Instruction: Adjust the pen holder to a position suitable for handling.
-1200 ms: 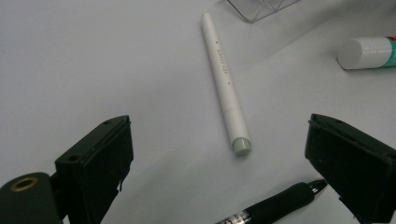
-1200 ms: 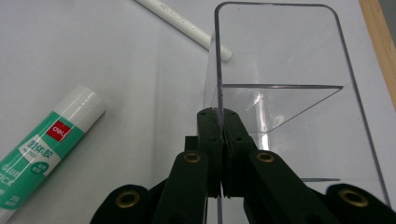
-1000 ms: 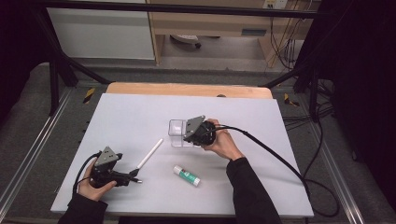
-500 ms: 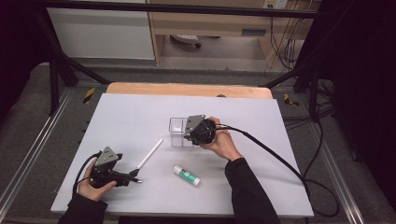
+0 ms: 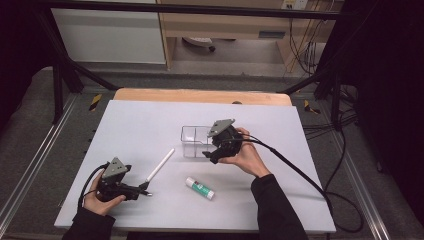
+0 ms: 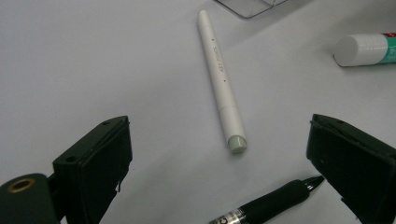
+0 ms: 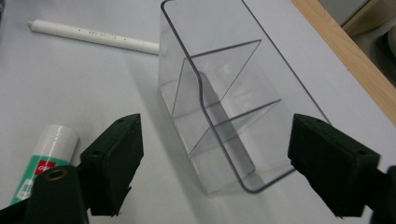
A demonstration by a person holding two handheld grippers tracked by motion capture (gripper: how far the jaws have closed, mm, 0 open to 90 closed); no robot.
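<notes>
A clear plastic organiser box [image 7: 224,102] with inner dividers stands in the middle of the white table [image 5: 150,120]. My right gripper [image 7: 217,135] sits just to its right, and its jaws have just been opening. They now stand wide on either side of the box's near end, and the pads do not touch it. My left gripper [image 6: 219,135] rests open at the table's near left corner. A white pen [image 6: 222,84] lies just ahead of its jaws, and a black pen [image 6: 271,205] lies by its right jaw. A green-and-white glue stick [image 5: 200,188] lies at centre front.
The table's wooden far edge [image 5: 200,95] runs behind the box. A cable [image 5: 300,170] trails from my right gripper [image 5: 210,149] off the table's right side. Metal frame rails [image 5: 30,165] flank the table.
My right gripper's jaws have opened and the hand has drawn back a little to the right of the clear box. The left hand has not moved.
</notes>
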